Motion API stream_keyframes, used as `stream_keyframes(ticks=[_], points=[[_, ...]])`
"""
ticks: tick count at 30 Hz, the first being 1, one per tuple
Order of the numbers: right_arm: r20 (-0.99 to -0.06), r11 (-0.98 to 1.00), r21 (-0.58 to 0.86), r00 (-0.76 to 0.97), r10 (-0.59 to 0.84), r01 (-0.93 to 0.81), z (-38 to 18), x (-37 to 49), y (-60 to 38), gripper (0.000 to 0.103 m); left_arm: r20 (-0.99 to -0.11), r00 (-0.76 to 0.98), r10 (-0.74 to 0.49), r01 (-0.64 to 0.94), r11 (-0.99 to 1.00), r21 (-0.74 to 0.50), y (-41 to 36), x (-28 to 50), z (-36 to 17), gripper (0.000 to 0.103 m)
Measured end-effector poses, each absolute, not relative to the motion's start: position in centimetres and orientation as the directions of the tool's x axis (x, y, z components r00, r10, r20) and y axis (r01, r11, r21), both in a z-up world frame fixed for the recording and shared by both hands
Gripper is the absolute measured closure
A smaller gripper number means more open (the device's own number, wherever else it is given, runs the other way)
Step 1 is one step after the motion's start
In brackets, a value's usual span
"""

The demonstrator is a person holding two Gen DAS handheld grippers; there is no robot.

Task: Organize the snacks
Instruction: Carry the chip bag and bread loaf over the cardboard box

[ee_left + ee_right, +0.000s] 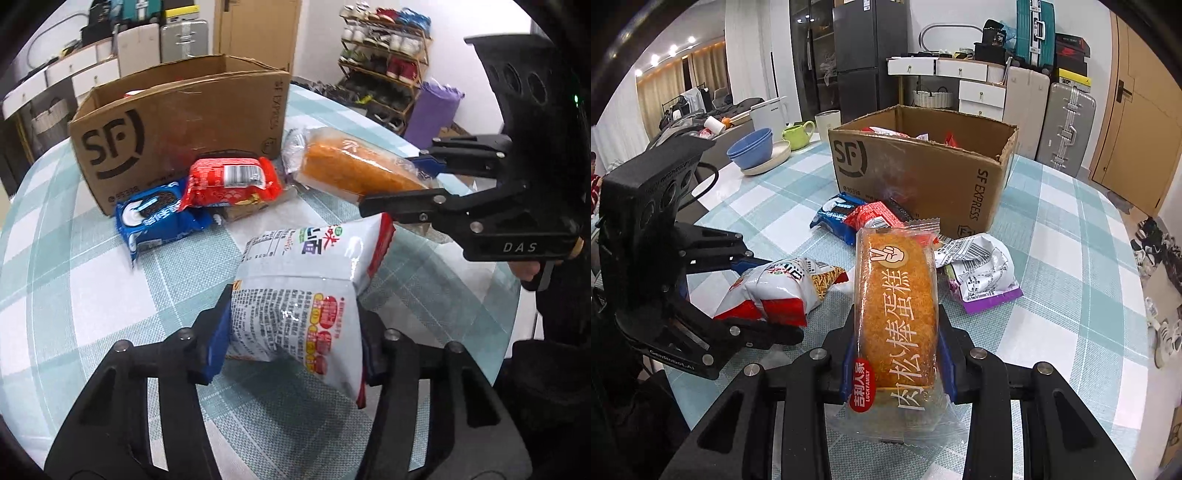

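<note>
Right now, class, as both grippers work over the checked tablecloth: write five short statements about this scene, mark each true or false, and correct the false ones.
1. The right gripper is shut on the wrapped cake. True.
2. The left gripper is empty. False: its pads press on the white noodle-snack bag.
3. The cardboard box already has packets inside. True.
4. The blue cookie pack lies inside the box. False: it lies on the table, against the box's front.
5. A purple-edged packet lies on the table, right of the cake. True.
</note>
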State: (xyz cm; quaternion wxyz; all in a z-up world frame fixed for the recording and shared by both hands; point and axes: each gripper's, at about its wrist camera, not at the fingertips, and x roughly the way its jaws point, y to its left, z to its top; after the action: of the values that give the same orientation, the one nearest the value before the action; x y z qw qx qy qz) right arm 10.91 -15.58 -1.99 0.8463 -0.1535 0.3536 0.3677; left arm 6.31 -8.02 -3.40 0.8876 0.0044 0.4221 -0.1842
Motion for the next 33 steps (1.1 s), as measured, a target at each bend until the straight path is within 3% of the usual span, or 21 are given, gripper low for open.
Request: stream_keyframes(ticks=[15,33], points=[[-0.612,0.706,0.052,0.536,0.581,-0.706,0.6,10.8,-16.8,0.067,-0.679,0.66,-0.32,0.169,0.945,-0.281,-4.0,4.5,-0.9,0.053],[-0.552,0.75,0.082,0.597,0.582,-0.656,3.6,13.2,-17.6,0.067,-0.613,0.745,-0.264,0.116,0.956,-0.271,-2.4,5.3,7.1,0.053]])
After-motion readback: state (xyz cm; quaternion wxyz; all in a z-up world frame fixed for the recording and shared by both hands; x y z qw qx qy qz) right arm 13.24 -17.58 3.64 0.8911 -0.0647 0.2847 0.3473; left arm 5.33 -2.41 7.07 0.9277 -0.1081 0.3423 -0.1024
